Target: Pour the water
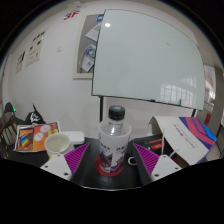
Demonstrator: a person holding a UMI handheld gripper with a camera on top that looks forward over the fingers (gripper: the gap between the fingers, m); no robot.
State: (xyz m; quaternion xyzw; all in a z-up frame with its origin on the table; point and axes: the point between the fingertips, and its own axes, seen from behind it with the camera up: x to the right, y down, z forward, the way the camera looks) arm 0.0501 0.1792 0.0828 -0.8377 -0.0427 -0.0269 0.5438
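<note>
Two fingers of the gripper (112,160) are standing to either side of a clear plastic bottle (116,140), their pink pads angling in toward its lower body. Whether both pads are actually pressing on the plastic cannot be told; the bottle is sitting between them and appears upright, its dark cap (117,113) screwed on. That placement is suggesting a side grasp low on the body, probably so the bottle can be tipped at the neck toward a container.

Just ahead of the left finger, a small white cup (58,144) is waiting on the bench (100,186), near the bottle but apart from it, a likely target for the water. With the cap on, pouring is not yet possible, so the task is looking to be at an early stage.

Beyond the cup, a colourful booklet (36,137) is lying flat. On the other side, a white box with a red and blue stripe (186,135) is resting at a tilt. A large whiteboard (150,60) is leaning or hanging on the wall behind, and papers (35,50) are pinned further over.

A red band is wrapping the bottle's lower part like a label, but no brand or word is legible; the writing on the wall papers is too small to read.
</note>
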